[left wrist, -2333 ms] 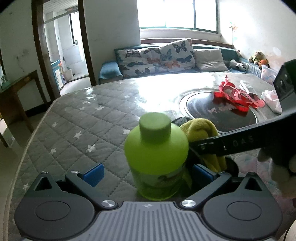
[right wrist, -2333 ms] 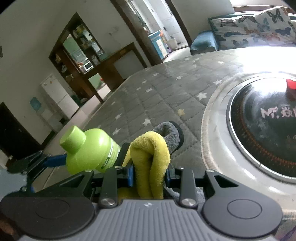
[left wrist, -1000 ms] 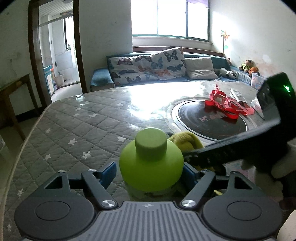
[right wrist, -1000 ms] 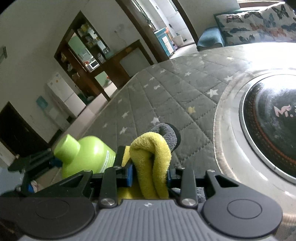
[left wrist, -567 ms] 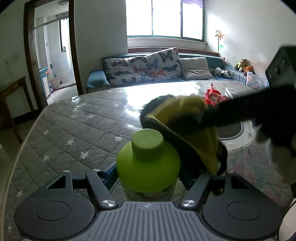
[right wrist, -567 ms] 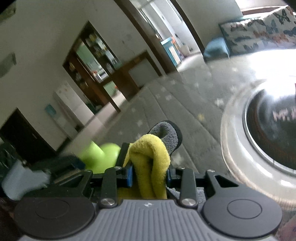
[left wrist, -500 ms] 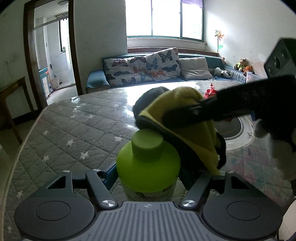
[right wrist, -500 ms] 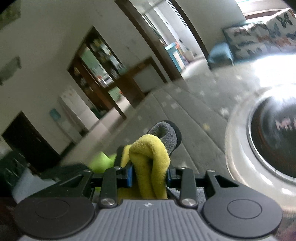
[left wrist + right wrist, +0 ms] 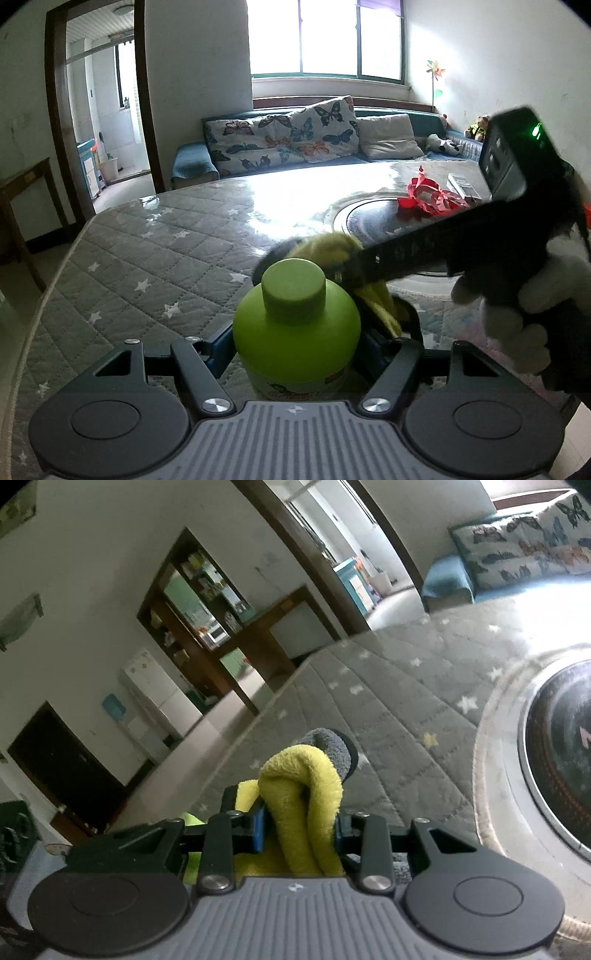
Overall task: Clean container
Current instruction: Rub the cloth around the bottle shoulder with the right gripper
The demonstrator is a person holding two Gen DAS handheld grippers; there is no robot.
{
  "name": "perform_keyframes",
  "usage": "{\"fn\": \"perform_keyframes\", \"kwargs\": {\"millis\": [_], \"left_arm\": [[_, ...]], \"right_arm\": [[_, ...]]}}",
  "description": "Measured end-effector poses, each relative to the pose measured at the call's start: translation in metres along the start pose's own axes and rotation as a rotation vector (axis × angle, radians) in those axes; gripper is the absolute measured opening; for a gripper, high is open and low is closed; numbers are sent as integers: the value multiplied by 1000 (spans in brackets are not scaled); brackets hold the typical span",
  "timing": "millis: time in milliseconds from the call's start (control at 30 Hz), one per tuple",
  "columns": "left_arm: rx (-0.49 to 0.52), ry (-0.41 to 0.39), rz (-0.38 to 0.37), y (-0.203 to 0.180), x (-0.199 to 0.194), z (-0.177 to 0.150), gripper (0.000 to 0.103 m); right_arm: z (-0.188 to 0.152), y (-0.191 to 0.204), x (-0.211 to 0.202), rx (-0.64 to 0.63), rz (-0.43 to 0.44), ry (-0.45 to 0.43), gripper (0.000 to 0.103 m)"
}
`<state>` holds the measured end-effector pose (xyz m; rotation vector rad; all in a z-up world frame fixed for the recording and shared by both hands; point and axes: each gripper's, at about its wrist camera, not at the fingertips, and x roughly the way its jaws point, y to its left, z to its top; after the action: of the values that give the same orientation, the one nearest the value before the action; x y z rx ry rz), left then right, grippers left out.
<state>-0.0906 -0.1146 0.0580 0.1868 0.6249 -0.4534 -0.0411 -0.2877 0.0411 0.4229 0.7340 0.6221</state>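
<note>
My left gripper [image 9: 297, 343] pinches the green bottle [image 9: 297, 325] upright; my right gripper [image 9: 299, 829] clamps a yellow cloth [image 9: 304, 808] against the bottle's far right shoulder.

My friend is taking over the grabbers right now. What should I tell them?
Left gripper: shut on the green bottle, held upright over the quilted table.
Right gripper: shut on the yellow cloth. In the left view the cloth sits against the bottle's far right shoulder, beside the cap.
Done: both things are gripped and brought together.
Left: wiping is under way; how much of the bottle is clean can't be told. Probably wipe the cap and sides next.
</note>
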Motion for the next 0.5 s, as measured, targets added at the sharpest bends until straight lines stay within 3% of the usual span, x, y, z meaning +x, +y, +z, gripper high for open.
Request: {"fn": "perform_keyframes", "kwargs": {"millis": [500], "left_arm": [[-8,-6,1,0,-8,-5,72]], "right_arm": [[-26,-9,-3,-7,-45,66,33]]}}
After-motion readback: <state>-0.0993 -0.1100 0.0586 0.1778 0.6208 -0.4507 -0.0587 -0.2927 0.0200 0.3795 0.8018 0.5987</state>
